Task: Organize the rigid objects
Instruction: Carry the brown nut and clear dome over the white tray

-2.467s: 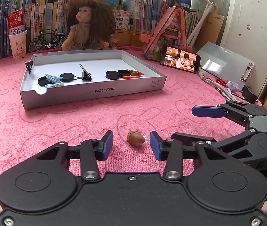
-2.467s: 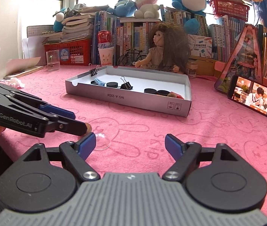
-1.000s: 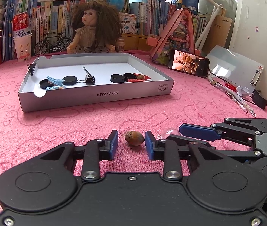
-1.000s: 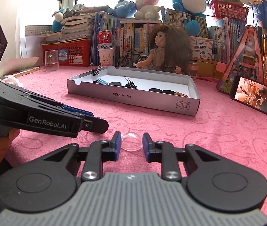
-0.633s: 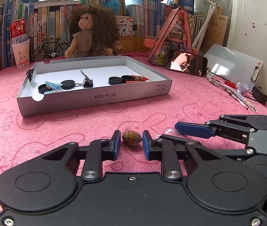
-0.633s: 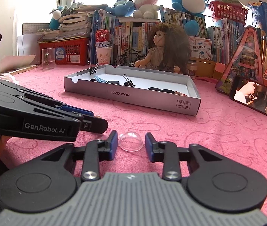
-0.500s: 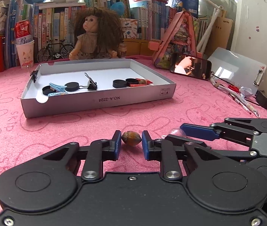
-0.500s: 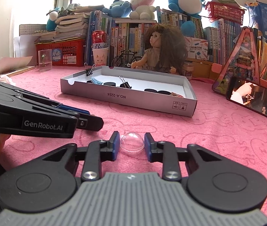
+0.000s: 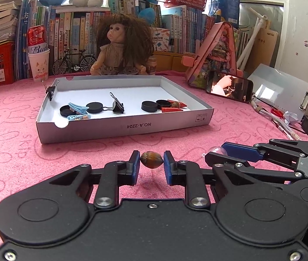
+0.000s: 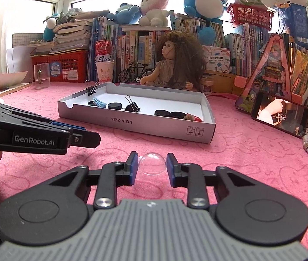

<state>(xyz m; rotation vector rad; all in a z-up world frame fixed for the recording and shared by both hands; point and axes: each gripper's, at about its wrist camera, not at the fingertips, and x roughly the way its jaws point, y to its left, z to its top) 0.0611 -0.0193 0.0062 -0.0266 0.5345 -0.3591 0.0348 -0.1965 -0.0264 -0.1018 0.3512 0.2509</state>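
Left wrist: one nut (image 9: pixel 151 162), four discs (image 9: pixel 149 106)

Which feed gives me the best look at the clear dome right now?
Right wrist: the clear dome sits centred between the right gripper pads, whole outline visible. Left wrist shows only a sliver behind that gripper's blue finger.
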